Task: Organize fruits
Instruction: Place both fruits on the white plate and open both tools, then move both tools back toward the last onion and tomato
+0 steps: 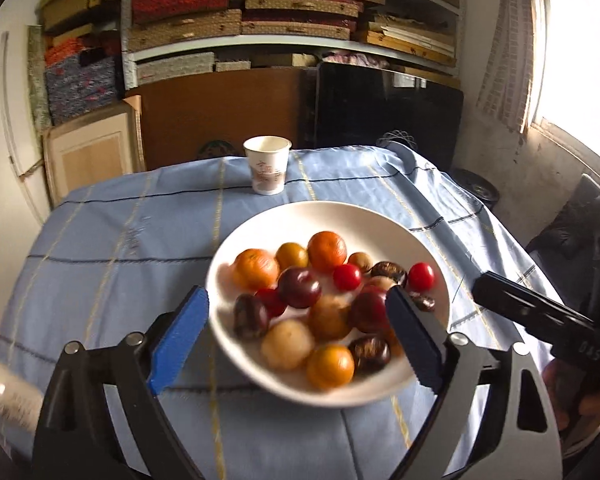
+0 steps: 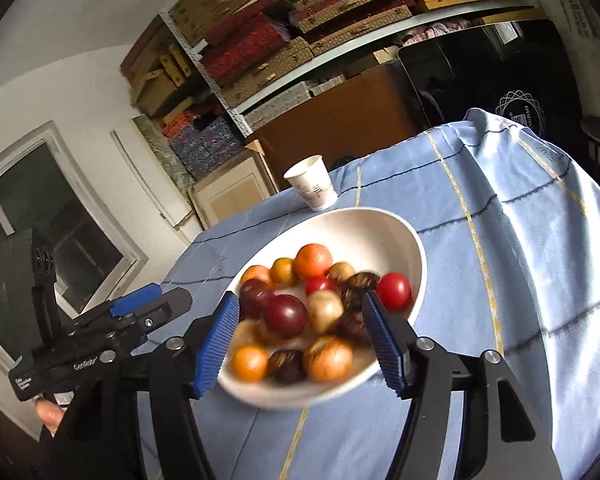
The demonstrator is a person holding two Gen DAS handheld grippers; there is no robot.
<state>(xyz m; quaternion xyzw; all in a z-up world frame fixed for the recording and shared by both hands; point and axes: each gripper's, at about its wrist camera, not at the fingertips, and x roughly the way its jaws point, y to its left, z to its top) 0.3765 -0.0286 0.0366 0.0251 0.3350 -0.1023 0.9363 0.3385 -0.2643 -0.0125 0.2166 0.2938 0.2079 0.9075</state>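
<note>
Bowl [image 1: 380, 220] sits on the tablecloth [image 1: 120, 240] – fruits [image 1: 300, 288] piled inside. Paper cup [image 1: 267, 165] stands behind it, apart. Shelves [image 1: 260, 40] behind the table; window [image 1: 572, 60] off right.

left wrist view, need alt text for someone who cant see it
A shallow white ceramic bowl piled with oranges, dark plums, red cherry tomatoes and brown chestnuts sits on a light blue checked tablecloth, seen between the open blue-padded left gripper fingers. A white paper cup stands behind the bowl, and the black right gripper enters from the right.
</note>
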